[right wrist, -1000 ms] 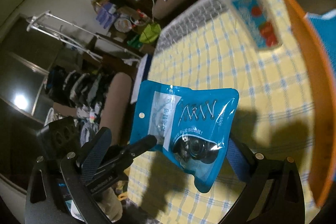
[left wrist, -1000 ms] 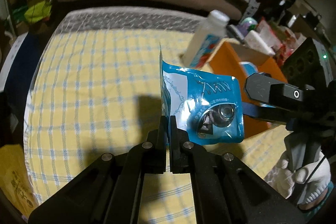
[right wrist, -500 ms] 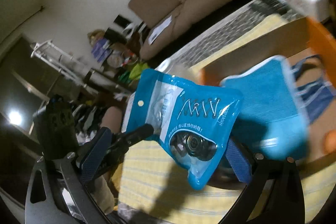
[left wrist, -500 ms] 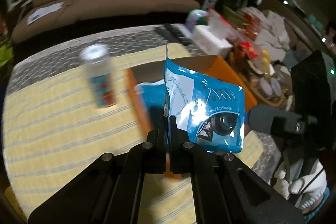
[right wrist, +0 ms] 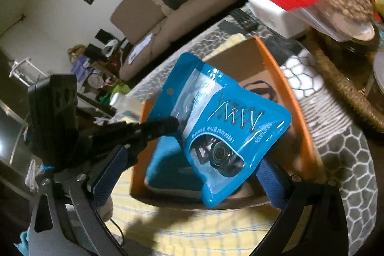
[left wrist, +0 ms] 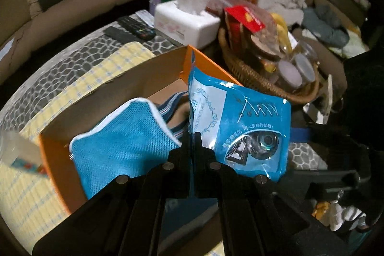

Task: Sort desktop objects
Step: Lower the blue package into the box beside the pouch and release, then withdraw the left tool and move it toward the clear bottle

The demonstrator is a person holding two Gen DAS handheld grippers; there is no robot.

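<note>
Item: blue packet (left wrist: 242,126) of shoelaces, glossy plastic, sealed. White label panel on one half, a lace zigzag and the word "shoelaces" printed on the other, and a clear window low down showing a dark round object inside. One punched hole near the top corner. It stands on edge in the air, tilted, pinched at its label side in my left claw (left wrist: 191,136), above the orange box (left wrist: 206,59).

Item: orange box, cardboard, open top, brown inside. Sits on the yellow checked cloth (right wrist: 216,227). Contains a blue mesh pouch (left wrist: 124,138) with white trim, leaning on a wall, and striped fabric behind it.
</note>
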